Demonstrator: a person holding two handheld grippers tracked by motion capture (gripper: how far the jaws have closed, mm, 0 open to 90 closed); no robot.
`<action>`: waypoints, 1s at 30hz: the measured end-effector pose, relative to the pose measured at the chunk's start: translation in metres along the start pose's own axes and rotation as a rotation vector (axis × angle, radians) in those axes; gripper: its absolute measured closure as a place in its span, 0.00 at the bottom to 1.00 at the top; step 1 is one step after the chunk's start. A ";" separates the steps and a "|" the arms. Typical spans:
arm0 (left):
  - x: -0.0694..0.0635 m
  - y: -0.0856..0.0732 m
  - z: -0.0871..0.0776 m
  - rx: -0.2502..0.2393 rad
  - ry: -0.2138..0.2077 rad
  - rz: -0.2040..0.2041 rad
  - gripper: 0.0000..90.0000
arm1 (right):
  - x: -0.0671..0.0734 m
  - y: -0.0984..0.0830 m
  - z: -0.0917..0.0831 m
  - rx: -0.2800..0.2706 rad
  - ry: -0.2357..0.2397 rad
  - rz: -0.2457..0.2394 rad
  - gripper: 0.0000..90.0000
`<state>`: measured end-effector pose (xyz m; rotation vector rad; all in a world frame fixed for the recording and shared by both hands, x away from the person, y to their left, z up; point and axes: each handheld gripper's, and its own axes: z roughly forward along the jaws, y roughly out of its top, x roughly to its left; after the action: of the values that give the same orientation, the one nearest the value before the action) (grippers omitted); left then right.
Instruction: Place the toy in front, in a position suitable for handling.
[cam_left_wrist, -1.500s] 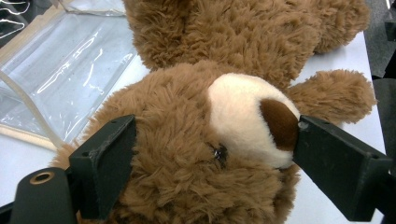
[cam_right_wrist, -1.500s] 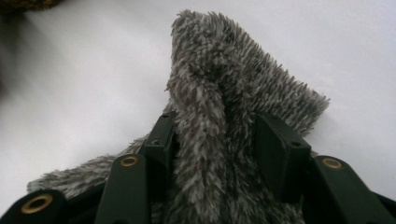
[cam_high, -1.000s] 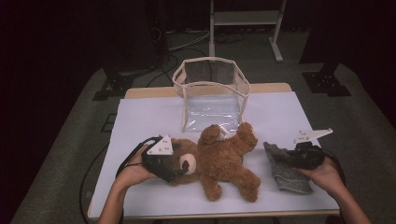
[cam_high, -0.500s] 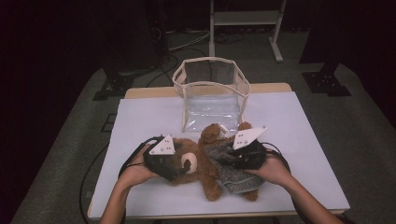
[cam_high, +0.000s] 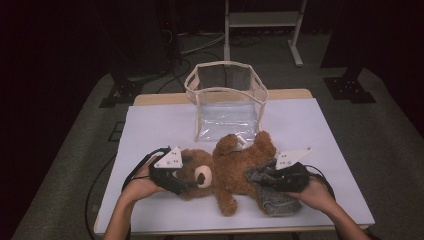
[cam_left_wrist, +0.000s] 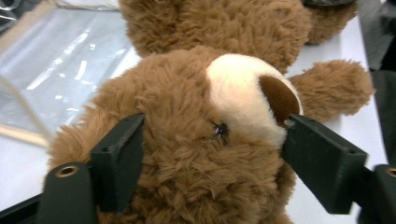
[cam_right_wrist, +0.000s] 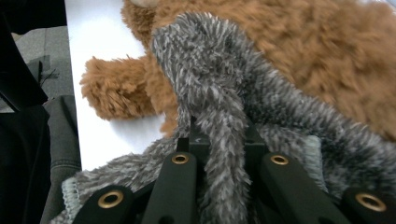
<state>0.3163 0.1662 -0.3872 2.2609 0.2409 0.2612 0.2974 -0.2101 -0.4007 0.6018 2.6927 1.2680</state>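
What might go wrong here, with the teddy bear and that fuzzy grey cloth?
The left gripper has been closing around the teddy bear's head; its jaws sit on soft fur, so the head may slip out when lifted. The right gripper pinches only a fold of the grey cloth, which may pull free or snag on the bear's leg.

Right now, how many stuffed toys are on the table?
1: a brown teddy bear lying near the table's front edge, its head between the left gripper's jaws. None shows in the clear bag.

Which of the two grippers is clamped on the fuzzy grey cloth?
The right gripper, pinching the grey cloth. The left gripper straddles the teddy bear's head instead.
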 end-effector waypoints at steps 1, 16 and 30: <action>0.000 0.001 0.001 0.000 -0.004 -0.005 0.28 | 0.001 0.002 -0.002 -0.003 -0.003 0.002 0.89; -0.003 0.018 0.017 0.007 -0.006 0.054 0.33 | 0.015 0.055 0.019 -0.030 -0.001 -0.140 0.89; -0.005 0.015 0.012 0.011 0.001 0.050 0.30 | -0.001 -0.032 -0.012 -0.072 -0.009 0.078 0.89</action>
<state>0.3161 0.1469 -0.3839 2.2804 0.1871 0.2878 0.2852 -0.2377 -0.4173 0.7081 2.6279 1.3707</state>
